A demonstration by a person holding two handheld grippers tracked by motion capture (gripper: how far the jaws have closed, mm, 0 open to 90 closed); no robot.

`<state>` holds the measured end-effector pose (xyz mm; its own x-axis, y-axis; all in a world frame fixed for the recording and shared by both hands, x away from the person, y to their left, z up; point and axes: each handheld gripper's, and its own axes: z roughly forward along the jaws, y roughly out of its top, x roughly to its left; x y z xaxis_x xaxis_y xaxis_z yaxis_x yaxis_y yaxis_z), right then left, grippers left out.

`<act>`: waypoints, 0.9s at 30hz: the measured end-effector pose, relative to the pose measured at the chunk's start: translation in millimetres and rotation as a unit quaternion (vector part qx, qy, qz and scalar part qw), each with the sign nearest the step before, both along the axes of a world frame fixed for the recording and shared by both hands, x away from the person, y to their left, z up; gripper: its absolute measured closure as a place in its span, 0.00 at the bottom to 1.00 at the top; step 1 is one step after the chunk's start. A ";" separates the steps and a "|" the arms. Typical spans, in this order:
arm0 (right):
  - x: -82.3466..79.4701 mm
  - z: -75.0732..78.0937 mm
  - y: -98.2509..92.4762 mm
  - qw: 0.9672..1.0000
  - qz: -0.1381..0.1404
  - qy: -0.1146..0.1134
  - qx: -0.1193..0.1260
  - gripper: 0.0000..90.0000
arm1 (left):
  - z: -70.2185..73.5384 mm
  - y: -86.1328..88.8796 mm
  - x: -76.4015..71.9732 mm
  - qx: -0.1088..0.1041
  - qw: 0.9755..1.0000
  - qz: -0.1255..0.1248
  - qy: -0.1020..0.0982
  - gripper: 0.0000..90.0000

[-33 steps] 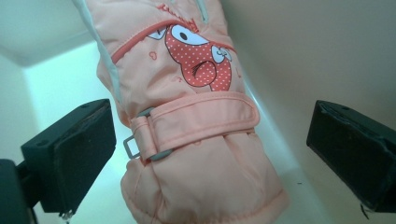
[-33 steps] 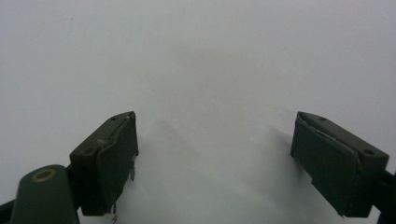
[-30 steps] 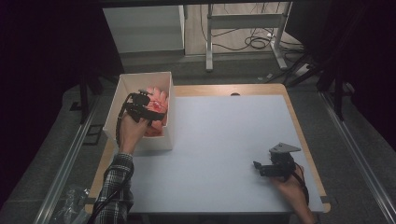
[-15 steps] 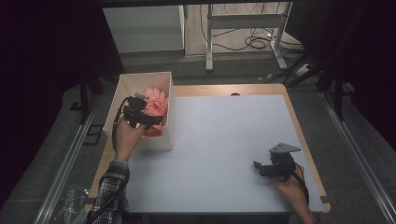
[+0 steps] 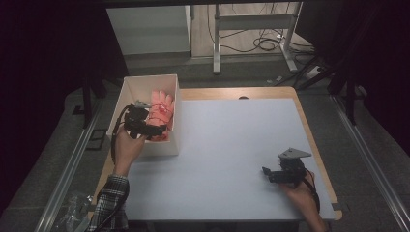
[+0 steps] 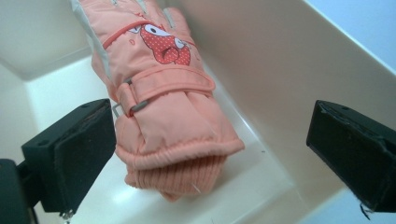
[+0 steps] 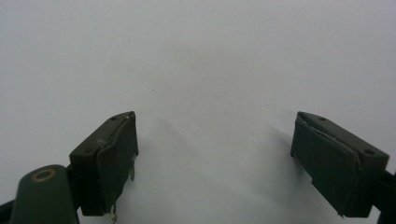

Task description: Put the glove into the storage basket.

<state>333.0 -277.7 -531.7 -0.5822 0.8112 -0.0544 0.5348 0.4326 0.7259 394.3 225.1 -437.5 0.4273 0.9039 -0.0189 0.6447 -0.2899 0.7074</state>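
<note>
White box (image 5: 126, 92) holds one pink glove (image 6: 159, 93), lying just ahead of the left gripper (image 6: 210, 154). Jaws wide apart, gripping nothing, knit cuff between them. Glove's long axis runs away from the tool, fingers far end. Left gripper view shows strap, buckle and red print. Right gripper (image 7: 215, 158) gapes over bare table (image 7: 196, 56).

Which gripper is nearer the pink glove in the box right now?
Left. The left gripper is open right at the cuff of the glove inside the box. The right gripper sits open across the table near its front right corner.
</note>
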 end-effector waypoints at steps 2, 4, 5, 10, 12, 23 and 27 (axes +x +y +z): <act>0.0 0.0 0.0 1.000 0.000 0.000 0.000 0.17 | 0.3 -0.1 -3.5 0.000 1.000 -0.003 -0.001 0.02; 0.0 0.0 0.0 1.000 0.000 0.000 0.000 0.17 | 0.8 -0.4 -8.3 0.000 1.000 -0.005 -0.004 0.02; 0.1 0.0 0.0 1.000 0.000 0.000 0.000 0.17 | 1.0 -0.4 -9.9 0.000 1.000 -0.007 -0.005 0.02; 0.0 0.1 0.1 1.000 0.000 0.000 0.000 0.17 | 1.0 -1.5 -21.9 -0.006 1.000 -0.018 -0.010 0.02; -0.1 0.1 0.1 1.000 0.000 0.000 0.000 0.17 | 0.8 -2.5 -26.4 -0.009 1.000 -0.019 -0.012 0.02; 0.1 0.1 0.0 1.000 0.000 -0.001 0.000 0.17 | -0.7 -8.9 -54.3 -0.016 0.998 -0.047 -0.025 0.02; 0.1 0.0 0.0 1.000 0.001 -0.001 0.000 0.17 | -3.9 -13.5 -64.8 -0.020 0.998 -0.058 -0.028 0.02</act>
<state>333.1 -277.7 -531.6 -0.5830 0.8106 -0.0558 0.5332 0.4335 0.7265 329.5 211.6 -441.4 0.5304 0.8473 -0.0276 0.5678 -0.3310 0.7537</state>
